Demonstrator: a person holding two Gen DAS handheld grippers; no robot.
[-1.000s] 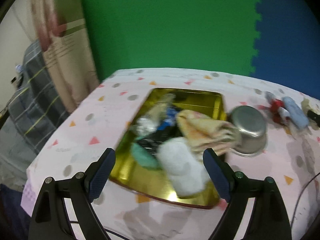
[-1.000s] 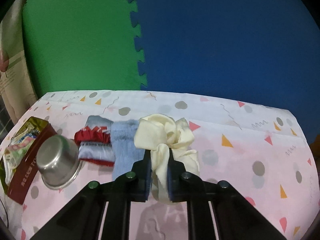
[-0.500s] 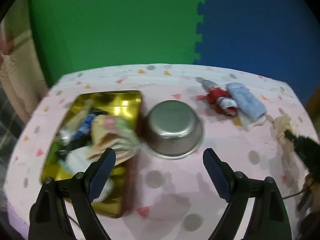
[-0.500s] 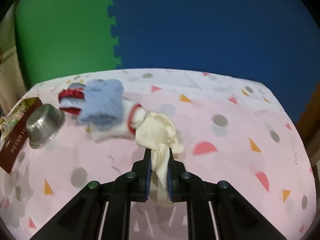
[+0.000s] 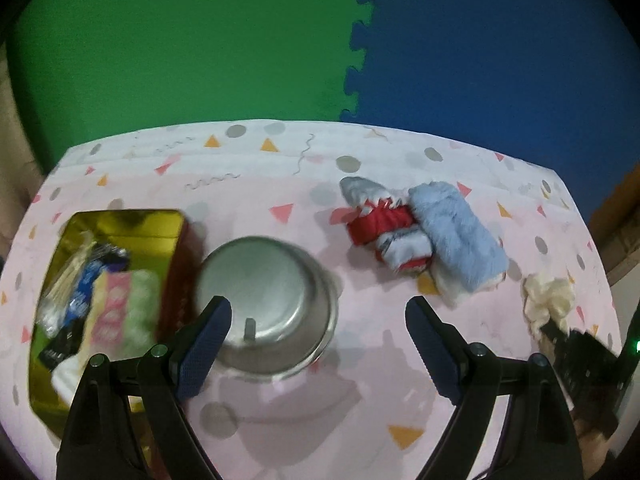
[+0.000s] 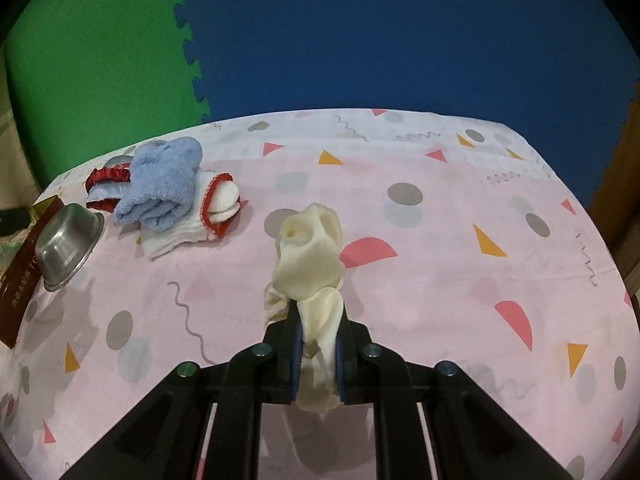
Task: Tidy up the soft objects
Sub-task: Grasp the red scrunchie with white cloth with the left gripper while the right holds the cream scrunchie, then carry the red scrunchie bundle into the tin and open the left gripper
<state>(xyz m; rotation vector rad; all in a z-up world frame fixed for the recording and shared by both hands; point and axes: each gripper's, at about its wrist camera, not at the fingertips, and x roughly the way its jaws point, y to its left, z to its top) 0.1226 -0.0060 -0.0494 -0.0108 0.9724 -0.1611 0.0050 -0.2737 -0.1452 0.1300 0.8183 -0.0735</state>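
The right gripper (image 6: 318, 354) has its fingers clenched on a cream scrunchie (image 6: 310, 252) above the pink worktop (image 6: 440, 248), while the left gripper (image 5: 318, 344), fingers spread wide and empty, hovers beside an upturned steel bowl (image 5: 266, 300), near rolled socks (image 5: 424, 236).

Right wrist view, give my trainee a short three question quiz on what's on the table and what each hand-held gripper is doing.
1. True or false: the right hand-held gripper is shut on the cream scrunchie.
2. What lies on top of the red-trimmed white sock? A) steel bowl B) light blue fuzzy sock C) gold tin
3. Fill in: the steel bowl stands ____ beside the gold tin.

Key
1. True.
2. B: the light blue fuzzy sock.
3. Upside down. The left hand-held gripper is open above it.
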